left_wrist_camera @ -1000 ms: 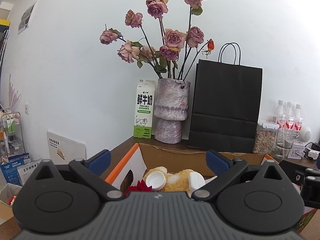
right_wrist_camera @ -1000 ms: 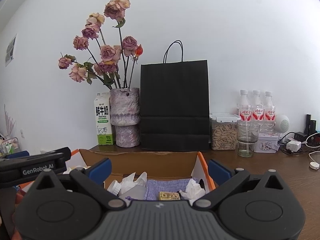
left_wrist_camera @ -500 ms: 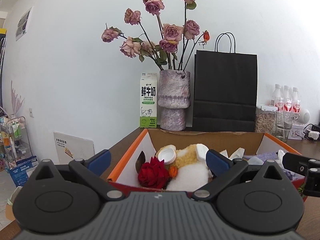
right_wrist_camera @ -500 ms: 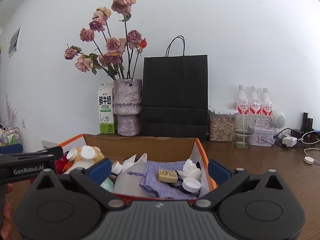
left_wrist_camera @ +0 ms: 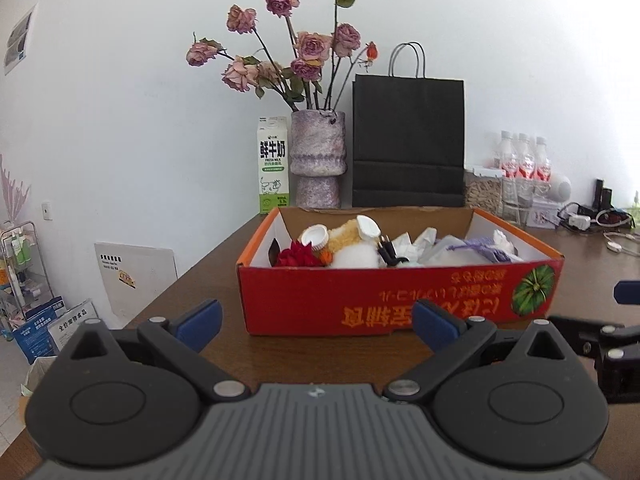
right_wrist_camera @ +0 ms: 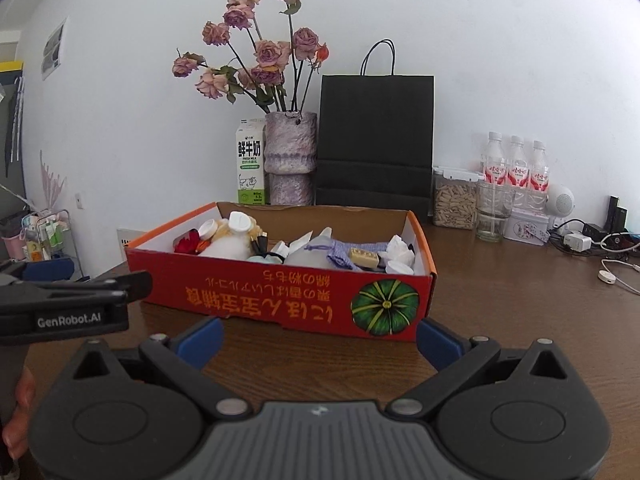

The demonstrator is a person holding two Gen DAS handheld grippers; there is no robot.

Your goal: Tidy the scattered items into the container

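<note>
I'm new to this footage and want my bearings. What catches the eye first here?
The red cardboard box in the middle of the brown table, filled with small items such as a plush toy and a purple pouch. Behind it, by the white wall, dried roses in a mottled vase stand beside a black paper bag. Both claws, left and right, hang open and empty in front.
</note>
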